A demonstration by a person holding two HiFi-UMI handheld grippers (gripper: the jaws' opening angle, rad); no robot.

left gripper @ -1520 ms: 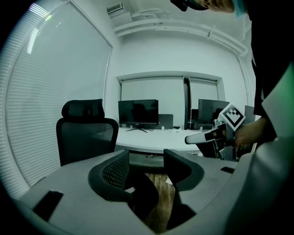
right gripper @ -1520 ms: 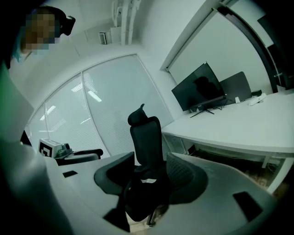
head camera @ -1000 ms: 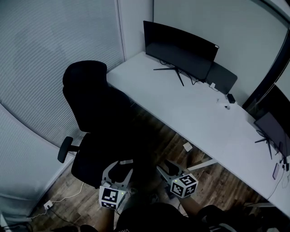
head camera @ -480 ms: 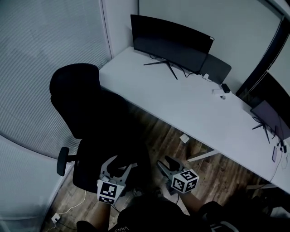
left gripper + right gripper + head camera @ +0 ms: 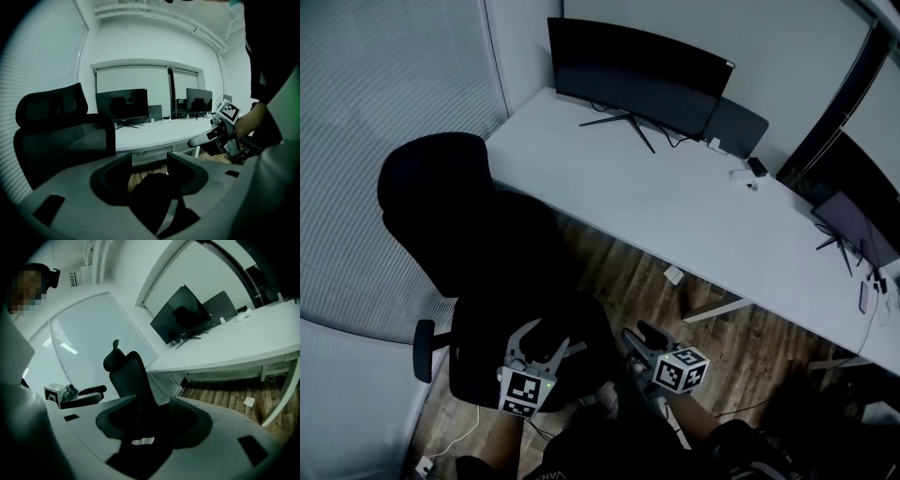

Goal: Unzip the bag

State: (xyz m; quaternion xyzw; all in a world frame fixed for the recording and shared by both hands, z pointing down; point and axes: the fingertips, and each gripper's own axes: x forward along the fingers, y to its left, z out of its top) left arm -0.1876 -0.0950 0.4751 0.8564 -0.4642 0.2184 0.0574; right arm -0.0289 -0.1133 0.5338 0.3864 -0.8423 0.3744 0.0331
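Hovering both tools over the black mesh office chair (image 5: 431,206). Left gripper (image 5: 546,339): jaws apart, nothing clamped. Right gripper (image 5: 640,335): jaws apart too, empty. The black soft bag (image 5: 152,193) looks to sit on the chair seat, just under the left jaws, but it's too dark to spot the zip. My read: find the puller first, pin the fabric beside it with one gripper, then draw the puller along the track with the other, without yanking sideways.

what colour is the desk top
White. The desk top shows best in the head view.
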